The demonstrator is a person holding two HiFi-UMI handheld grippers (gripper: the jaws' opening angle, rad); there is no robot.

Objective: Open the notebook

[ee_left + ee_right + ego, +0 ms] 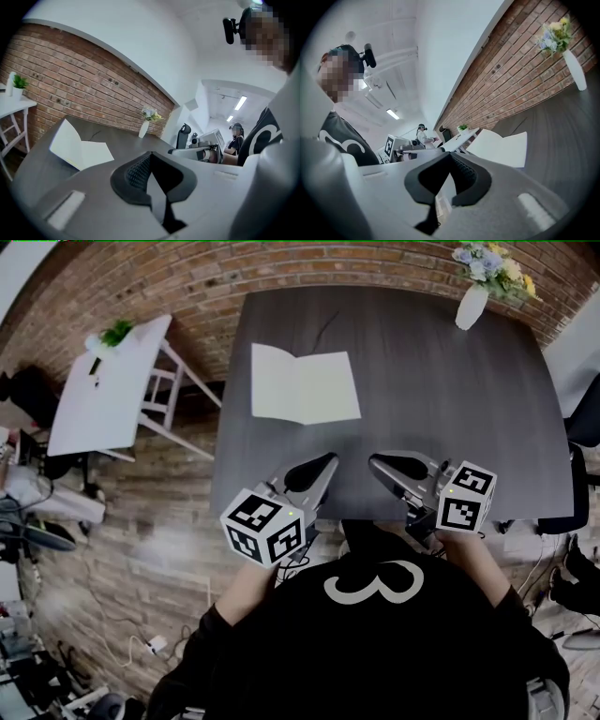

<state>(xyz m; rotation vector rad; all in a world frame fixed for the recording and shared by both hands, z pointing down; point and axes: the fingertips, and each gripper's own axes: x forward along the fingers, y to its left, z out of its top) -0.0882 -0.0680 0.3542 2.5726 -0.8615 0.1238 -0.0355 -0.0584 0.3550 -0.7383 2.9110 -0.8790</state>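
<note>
The notebook lies open on the dark table, its white pages facing up, toward the far left part of the top. It also shows in the left gripper view and the right gripper view. My left gripper hovers near the table's front edge, shut with nothing between its pads. My right gripper is beside it, also shut and empty, jaws pressed together. Both tips point inward toward each other, well short of the notebook.
A white vase of flowers stands at the table's far right corner. A white side table with a small plant is off to the left. A dark chair sits at the right edge.
</note>
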